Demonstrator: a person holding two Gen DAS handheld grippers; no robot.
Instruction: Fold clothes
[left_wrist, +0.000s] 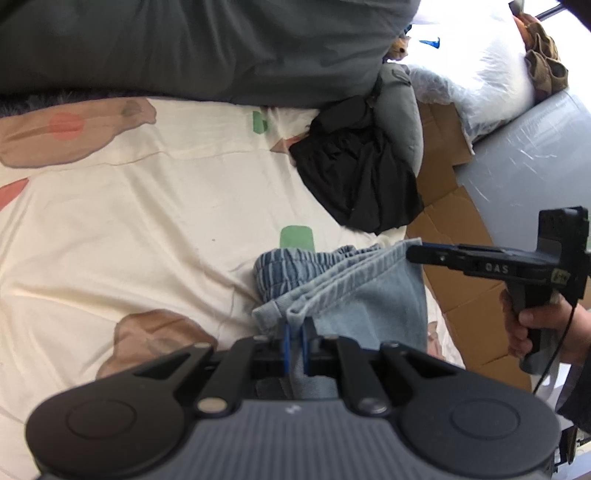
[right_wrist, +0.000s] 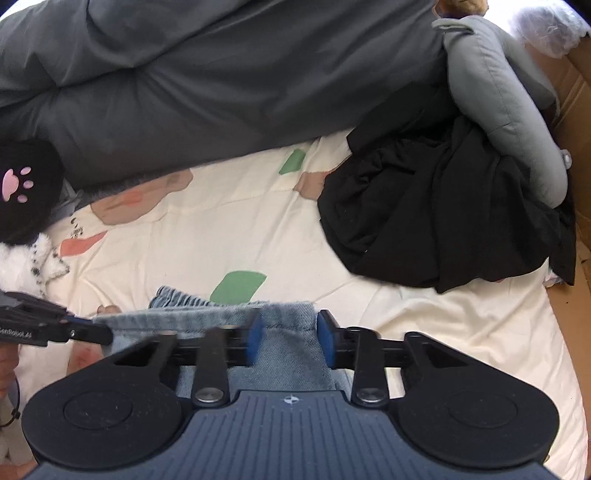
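Light blue jeans (left_wrist: 354, 295) lie folded in layers on the cream patterned bed sheet (left_wrist: 129, 221), with the elastic waistband bunched at the far side. My left gripper (left_wrist: 296, 339) is shut on a hem edge of the jeans, and its tip shows at the left of the right wrist view as left gripper (right_wrist: 105, 336). My right gripper (right_wrist: 290, 339) is open, and the hem of the jeans (right_wrist: 284, 321) lies between its blue pads. In the left wrist view the right gripper (left_wrist: 413, 254) touches the jeans' far right corner, held by a hand (left_wrist: 532, 328).
A crumpled black garment (right_wrist: 443, 221) lies at the back right beside a grey pillow (right_wrist: 498, 92). A dark grey duvet (right_wrist: 221, 74) runs along the far side. A black plush with a pink paw (right_wrist: 22, 184) sits at the left. Cardboard (left_wrist: 454, 229) lies past the bed's right edge.
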